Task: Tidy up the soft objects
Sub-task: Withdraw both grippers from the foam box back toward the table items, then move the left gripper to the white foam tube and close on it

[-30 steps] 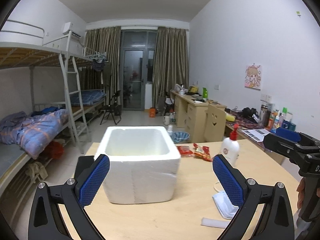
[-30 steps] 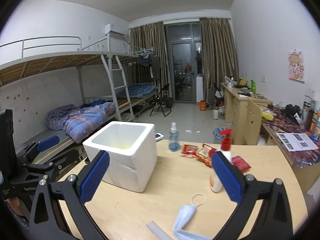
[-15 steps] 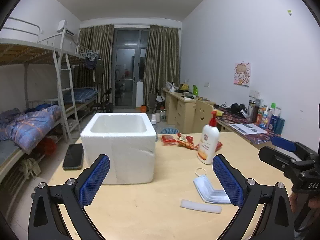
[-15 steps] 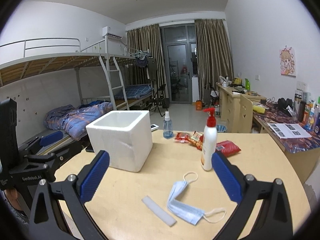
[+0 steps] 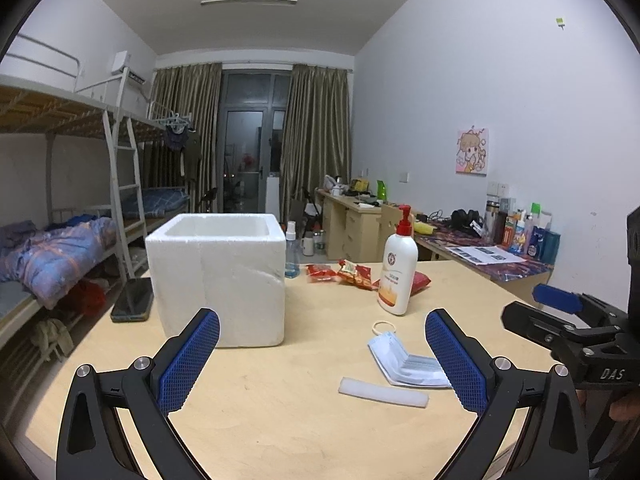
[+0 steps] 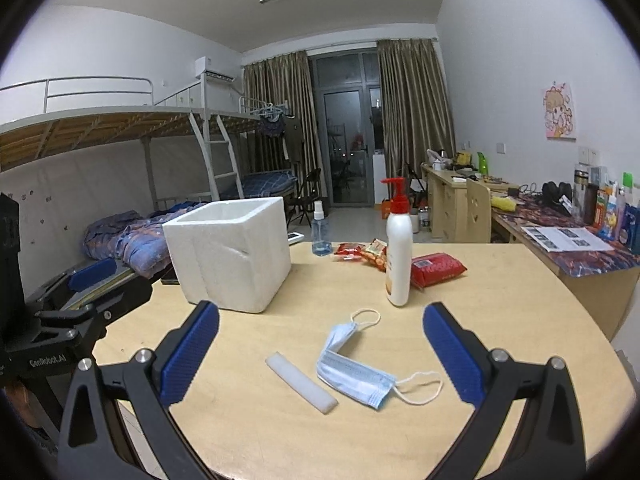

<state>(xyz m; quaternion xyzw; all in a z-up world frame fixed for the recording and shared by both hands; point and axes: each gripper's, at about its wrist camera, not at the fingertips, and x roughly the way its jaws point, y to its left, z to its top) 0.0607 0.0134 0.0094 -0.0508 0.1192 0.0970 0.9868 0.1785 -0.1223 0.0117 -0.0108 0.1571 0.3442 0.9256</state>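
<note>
Currently, we hold both grippers above the near edge of the round table [image 6: 520,320], empty: the left gripper [image 5: 322,356] and the right gripper [image 6: 320,350] each have their jaws spread wide.

Nothing appears packed yet. The face mask [image 6: 354,374] lies at 12 o'clock from the right gripper, with the white foam strip [image 6: 302,382] just beside it at 11 o'clock. We judge the mask the likely first pick: descend onto its folded body, not the ear loops, and close gently.

The foam box [image 6: 232,252] stands at 10 o'clock as the probable destination. The pump bottle [image 6: 399,248] stands upright just beyond the mask; we keep clear of it. Red snack packets [image 6: 438,268] lie behind it.
</note>
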